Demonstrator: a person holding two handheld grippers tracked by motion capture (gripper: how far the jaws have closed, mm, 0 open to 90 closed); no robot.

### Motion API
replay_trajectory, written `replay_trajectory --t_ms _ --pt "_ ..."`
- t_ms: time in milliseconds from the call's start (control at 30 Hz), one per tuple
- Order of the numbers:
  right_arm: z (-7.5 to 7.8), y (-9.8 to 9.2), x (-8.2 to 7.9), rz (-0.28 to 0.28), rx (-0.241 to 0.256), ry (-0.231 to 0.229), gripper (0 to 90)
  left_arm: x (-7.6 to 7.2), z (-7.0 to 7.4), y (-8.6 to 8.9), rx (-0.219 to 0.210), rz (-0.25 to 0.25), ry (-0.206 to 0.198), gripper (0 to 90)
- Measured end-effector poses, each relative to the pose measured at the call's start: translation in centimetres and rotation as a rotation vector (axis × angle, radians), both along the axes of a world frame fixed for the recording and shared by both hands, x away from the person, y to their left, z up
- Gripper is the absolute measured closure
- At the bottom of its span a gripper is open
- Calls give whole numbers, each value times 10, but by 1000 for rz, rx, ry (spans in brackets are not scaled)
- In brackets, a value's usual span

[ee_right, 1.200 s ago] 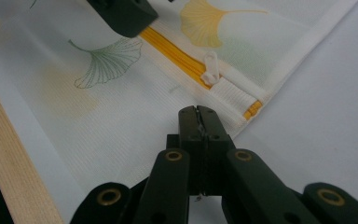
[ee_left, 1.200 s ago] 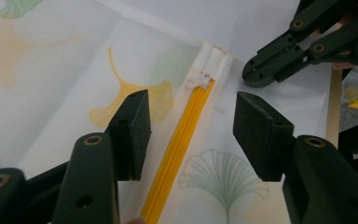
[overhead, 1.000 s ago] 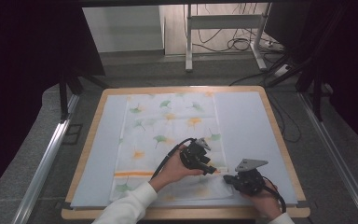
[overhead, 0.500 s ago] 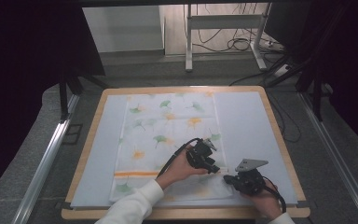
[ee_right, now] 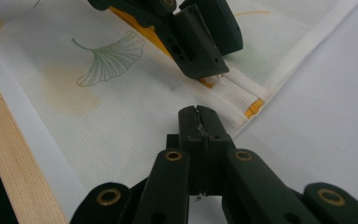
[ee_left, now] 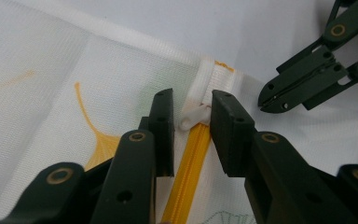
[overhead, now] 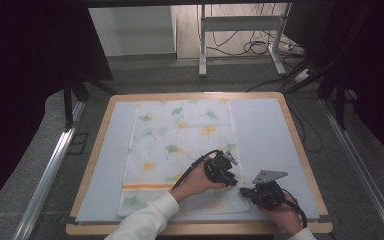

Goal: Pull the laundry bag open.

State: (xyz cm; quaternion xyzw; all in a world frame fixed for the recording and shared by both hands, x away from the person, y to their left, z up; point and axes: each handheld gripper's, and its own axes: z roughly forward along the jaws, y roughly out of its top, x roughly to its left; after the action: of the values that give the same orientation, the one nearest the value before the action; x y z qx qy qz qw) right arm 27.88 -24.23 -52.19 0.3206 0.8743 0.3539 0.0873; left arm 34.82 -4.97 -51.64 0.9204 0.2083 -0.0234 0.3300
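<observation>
The mesh laundry bag, white with a ginkgo-leaf print, lies flat on the light-blue mat of the table. Its orange zipper runs along the near end, close to the person's edge. The left claw is released, its jaws standing apart on either side of the white zipper pull; the pull appears to touch the right-hand jaw, though contact is not certain. The right claw is clenched, pinching the bag fabric just beside the zipper's end, near the bag's corner.
</observation>
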Motion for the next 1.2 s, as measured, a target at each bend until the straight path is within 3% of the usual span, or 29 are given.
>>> replay_trajectory --t_ms 300,533,700,1067,1200 --pt "0 0 0 1 1 1 888 -10 1 -1 21 -24 -78 779" --pt "0 0 0 3 0 -1 887 -9 1 1 2 -14 -67 821" --pt "0 -1 0 4 1 1 887 -14 3 -2 21 -26 -107 826" --pt "0 -1 1 5 4 2 886 -8 3 2 -20 -48 -38 853" --pt "0 -1 1 5 5 2 885 -7 2 2 -20 -81 -11 846"
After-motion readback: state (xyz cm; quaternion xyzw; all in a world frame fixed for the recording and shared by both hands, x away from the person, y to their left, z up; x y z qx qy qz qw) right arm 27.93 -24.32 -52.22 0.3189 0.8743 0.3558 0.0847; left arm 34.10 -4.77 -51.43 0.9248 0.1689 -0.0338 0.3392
